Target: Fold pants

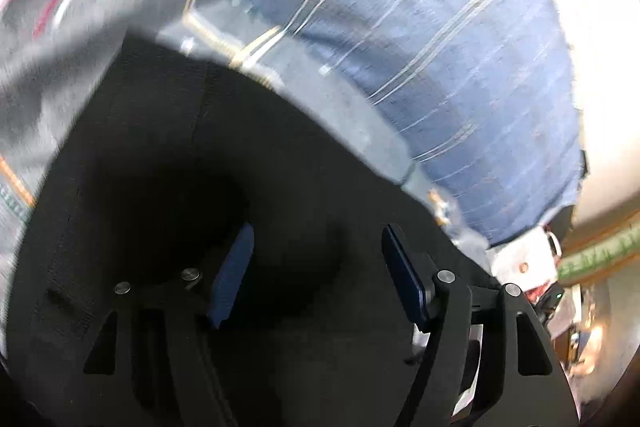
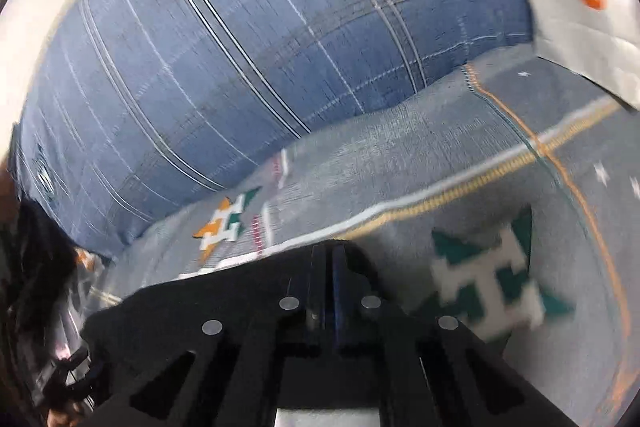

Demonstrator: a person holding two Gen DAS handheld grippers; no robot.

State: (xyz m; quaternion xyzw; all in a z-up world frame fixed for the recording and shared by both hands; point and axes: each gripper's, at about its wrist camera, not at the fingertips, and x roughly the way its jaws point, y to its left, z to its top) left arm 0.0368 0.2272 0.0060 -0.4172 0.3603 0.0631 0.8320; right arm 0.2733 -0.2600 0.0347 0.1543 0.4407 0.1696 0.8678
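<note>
blue striped bedding (image 2: 256, 47) lies behind a grey blanket (image 2: 420, 163) where the black pants (image 1: 168, 163) rest, the left gripper (image 1: 316, 275) wide open over them and the right gripper (image 2: 329, 267) shut at their edge, maybe pinching it, so lift both sides evenly.

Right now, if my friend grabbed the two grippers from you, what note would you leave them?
Left gripper: open, hanging over the black pants, nothing pinched between its pads.
Right gripper: shut, at the edge of the black pants; the blur hides whether any cloth is caught in it.
The pants lie on a grey patterned blanket, with a blue plaid pillow behind.
Done: I cannot tell how many folds are made, as only part of the pants shows.
Left: check the right grip, take hold with the left, then finish and smooth the fold.
</note>
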